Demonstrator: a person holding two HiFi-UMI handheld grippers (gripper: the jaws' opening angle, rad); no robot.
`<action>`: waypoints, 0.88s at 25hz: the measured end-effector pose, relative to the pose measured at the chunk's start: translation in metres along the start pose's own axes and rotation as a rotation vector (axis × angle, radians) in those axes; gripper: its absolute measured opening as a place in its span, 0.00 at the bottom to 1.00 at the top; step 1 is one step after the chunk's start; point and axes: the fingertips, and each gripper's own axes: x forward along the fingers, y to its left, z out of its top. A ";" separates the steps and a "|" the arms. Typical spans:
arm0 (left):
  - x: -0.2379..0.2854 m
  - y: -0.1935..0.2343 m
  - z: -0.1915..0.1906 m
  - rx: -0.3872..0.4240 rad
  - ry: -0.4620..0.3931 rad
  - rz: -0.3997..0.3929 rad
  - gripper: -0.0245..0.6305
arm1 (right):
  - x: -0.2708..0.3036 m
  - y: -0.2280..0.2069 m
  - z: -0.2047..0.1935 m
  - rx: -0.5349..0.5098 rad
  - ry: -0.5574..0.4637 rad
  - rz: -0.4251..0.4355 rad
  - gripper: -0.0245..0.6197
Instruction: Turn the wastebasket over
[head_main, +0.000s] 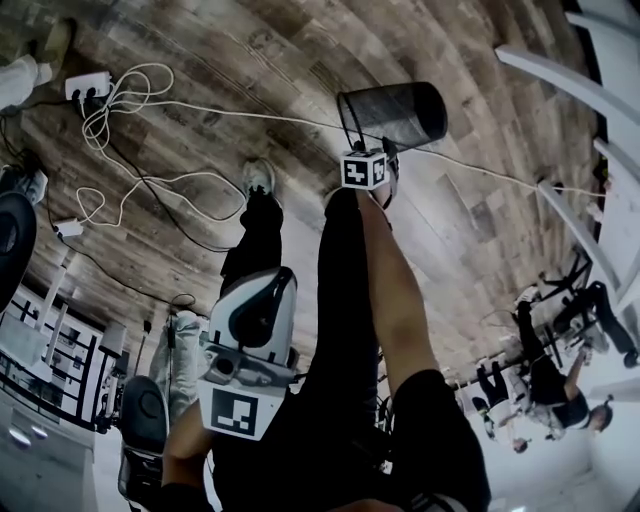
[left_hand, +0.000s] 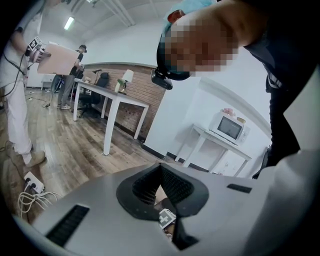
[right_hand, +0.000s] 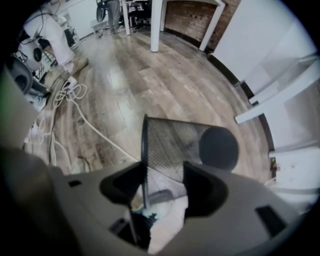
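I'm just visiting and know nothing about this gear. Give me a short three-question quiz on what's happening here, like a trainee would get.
1. True or false: the black wire-mesh wastebasket stands upright on the wooden plank floor.
2. Which hand's gripper has its jaws shut? A. left B. right C. both
3. Fill in: a thin white ____ runs along the floor past the wastebasket.
Key: 1. False, it lies on its side. 2. A; the left gripper is shut, the right gripper open astride the rim. 3. Cable.
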 end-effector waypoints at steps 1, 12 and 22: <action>0.000 0.000 0.000 -0.004 0.001 0.000 0.09 | -0.002 -0.003 0.002 -0.011 -0.003 0.004 0.46; 0.013 -0.016 0.010 -0.022 -0.007 -0.009 0.09 | -0.024 -0.054 0.006 0.028 -0.036 0.015 0.35; 0.034 -0.052 0.016 -0.022 0.000 -0.049 0.09 | -0.051 -0.108 0.009 0.051 -0.097 -0.001 0.25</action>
